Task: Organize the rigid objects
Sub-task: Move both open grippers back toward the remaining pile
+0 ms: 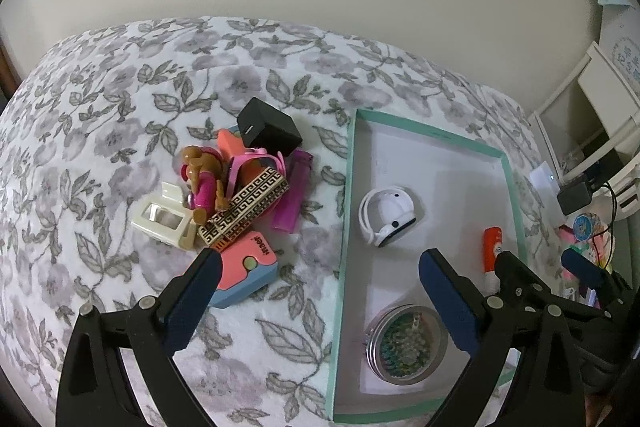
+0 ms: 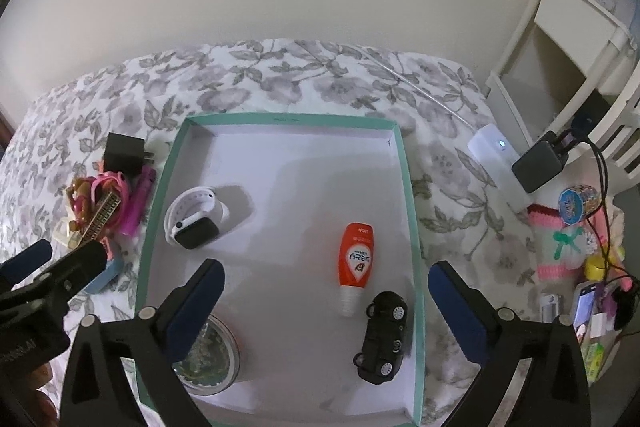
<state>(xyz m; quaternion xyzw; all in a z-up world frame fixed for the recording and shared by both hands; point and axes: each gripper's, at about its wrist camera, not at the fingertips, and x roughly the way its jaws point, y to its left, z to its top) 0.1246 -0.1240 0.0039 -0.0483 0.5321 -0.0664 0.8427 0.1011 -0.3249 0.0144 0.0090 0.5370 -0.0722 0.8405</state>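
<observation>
A teal-rimmed white box [image 1: 351, 163] [image 2: 160, 187] lies on the floral bedspread. In it are a white smartwatch [image 1: 386, 215] [image 2: 192, 219], an orange tube [image 2: 356, 255] [image 1: 493, 251], a black toy car [image 2: 382, 339] and a round clear tin [image 1: 408, 343] [image 2: 216, 351]. Left of the box is a pile: black charger [image 1: 269, 131], pink dog toy [image 1: 202, 179], patterned box [image 1: 244, 205], cream hair clip [image 1: 164, 221], purple lighter [image 1: 292, 195], pink-blue case [image 1: 246, 269]. My left gripper [image 1: 320, 303] is open and empty over the box's left rim. My right gripper [image 2: 326, 311] is open and empty above the box.
A white shelf unit [image 2: 560, 59], a white power strip [image 2: 496, 155] with a black adapter [image 2: 538, 163] and cluttered small items [image 2: 580, 227] stand to the right of the bed. A plain wall is behind.
</observation>
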